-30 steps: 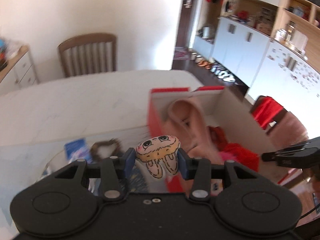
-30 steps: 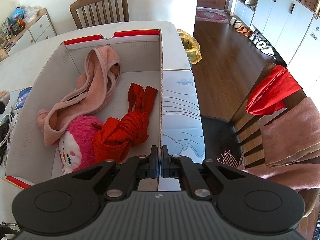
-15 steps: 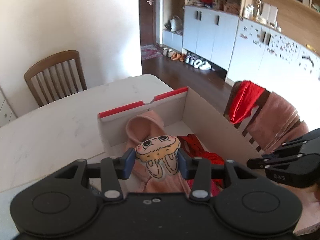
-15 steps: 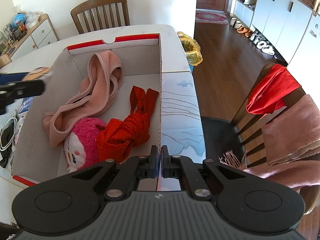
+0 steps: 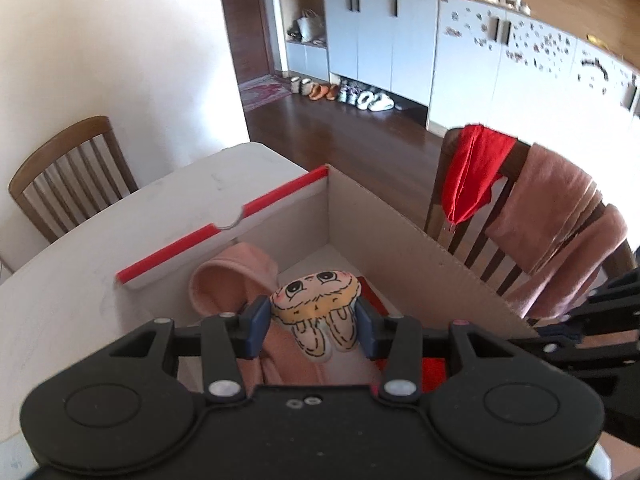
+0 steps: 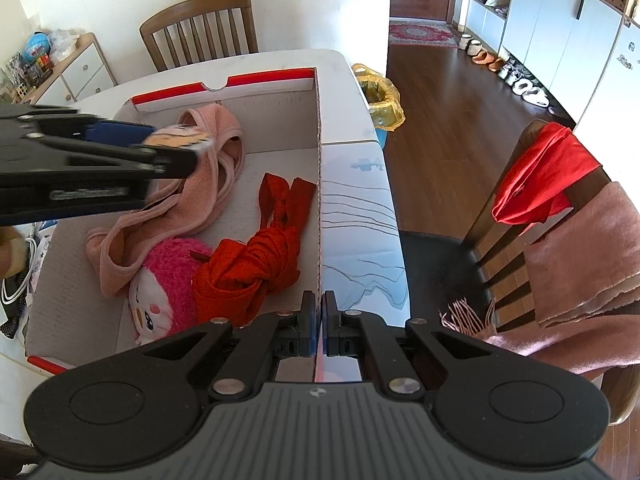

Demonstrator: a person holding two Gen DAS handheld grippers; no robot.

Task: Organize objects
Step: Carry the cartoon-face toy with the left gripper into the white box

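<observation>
While my left gripper (image 5: pixel 314 326) clamps a small plush toy (image 5: pixel 318 316) with a drawn face between its blue pads, it hangs above the open cardboard box (image 6: pixel 318 140) on the white table (image 5: pixel 100 248). My right gripper (image 6: pixel 319 326) is pinched tight on the box's near side wall. Inside lie a pink cloth (image 6: pixel 208 168), a pink plush (image 6: pixel 168 280) and a knotted red cloth (image 6: pixel 256 264).
</observation>
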